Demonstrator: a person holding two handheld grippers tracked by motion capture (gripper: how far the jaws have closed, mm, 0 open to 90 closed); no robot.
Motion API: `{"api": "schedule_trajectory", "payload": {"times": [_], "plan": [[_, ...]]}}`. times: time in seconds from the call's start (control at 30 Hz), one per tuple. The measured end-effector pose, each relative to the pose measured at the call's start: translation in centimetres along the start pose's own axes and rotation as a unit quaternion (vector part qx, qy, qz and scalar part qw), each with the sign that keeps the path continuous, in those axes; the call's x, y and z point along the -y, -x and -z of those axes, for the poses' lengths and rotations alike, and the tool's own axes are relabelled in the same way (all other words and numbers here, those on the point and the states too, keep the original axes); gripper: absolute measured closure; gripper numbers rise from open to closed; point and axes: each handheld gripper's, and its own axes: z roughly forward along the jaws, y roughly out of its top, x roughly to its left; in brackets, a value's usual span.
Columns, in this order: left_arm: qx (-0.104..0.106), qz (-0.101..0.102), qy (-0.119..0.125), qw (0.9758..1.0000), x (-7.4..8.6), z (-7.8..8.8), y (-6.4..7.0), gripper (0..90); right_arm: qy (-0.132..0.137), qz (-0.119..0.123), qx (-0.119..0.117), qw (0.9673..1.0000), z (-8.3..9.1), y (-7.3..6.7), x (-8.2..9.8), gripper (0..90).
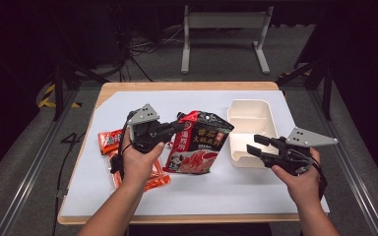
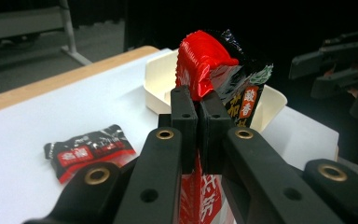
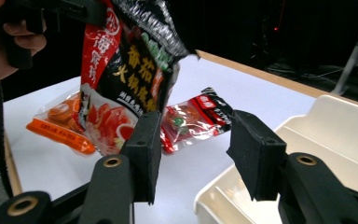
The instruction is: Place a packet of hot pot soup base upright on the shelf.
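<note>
Between our left gripper's (image 2: 198, 100) clenched jaws hangs the sauce pouch (image 1: 198, 142), lifted beside the tray (image 1: 253, 114). Our right gripper (image 1: 252, 143), jaws apart and empty, waits at the tray; next, we judge, the pouch goes in.

— What's the room like past the table?

— Dark. The walls are lost in black, and the light falls mostly on the table (image 1: 187, 87), a pale wooden top under a white sheet (image 1: 256, 189).

— And the floor?

— Grey carpet (image 1: 24, 162), with a metal rail (image 1: 27, 174) running along it on the left. Yellow-and-black tape (image 1: 47, 98) marks a spot by a dark stand leg.

— Any furniture?

— A white desk frame (image 1: 224, 37) stands at the back, on two long feet. Loose cables (image 1: 145, 49) lie tangled on the floor just beside it.
</note>
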Motion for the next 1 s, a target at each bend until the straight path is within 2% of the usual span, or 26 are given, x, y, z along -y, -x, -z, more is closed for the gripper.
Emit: {"api": "schedule_trajectory", "payload": {"times": [0.23,0.3,0.43,0.63,0.73,0.9,1.0], "plan": [[-0.011,0.009,0.026,0.9996,-0.2,0.7,-0.3,86.9,-0.011,0.003,-0.010,0.9999,-1.0,-1.1,-0.9,51.8],[-0.014,0.007,0.033,0.9993,-0.2,0.9,-0.4,86.9,-0.001,0.000,-0.018,0.9998,-1.4,-1.3,-1.3,50.8],[-0.013,0.009,0.041,0.9990,-0.2,1.0,-0.3,86.9,0.025,-0.014,-0.035,0.9990,-2.2,-1.3,-1.8,50.5],[-0.015,0.007,0.047,0.9988,-0.1,1.1,-0.2,86.8,0.013,-0.019,-0.049,0.9986,-3.7,-1.3,-3.0,47.5],[-0.014,0.008,0.049,0.9987,-0.1,1.1,-0.2,86.7,0.008,-0.016,-0.047,0.9987,-4.5,-1.2,-3.6,45.3],[-0.014,0.010,0.052,0.9985,0.0,1.1,-0.2,86.5,0.027,-0.025,-0.062,0.9974,-5.6,-0.8,-4.1,45.4],[-0.012,0.010,0.053,0.9985,0.1,1.0,-0.2,86.5,0.016,-0.029,-0.066,0.9973,-6.3,-0.5,-4.4,43.5]]}}
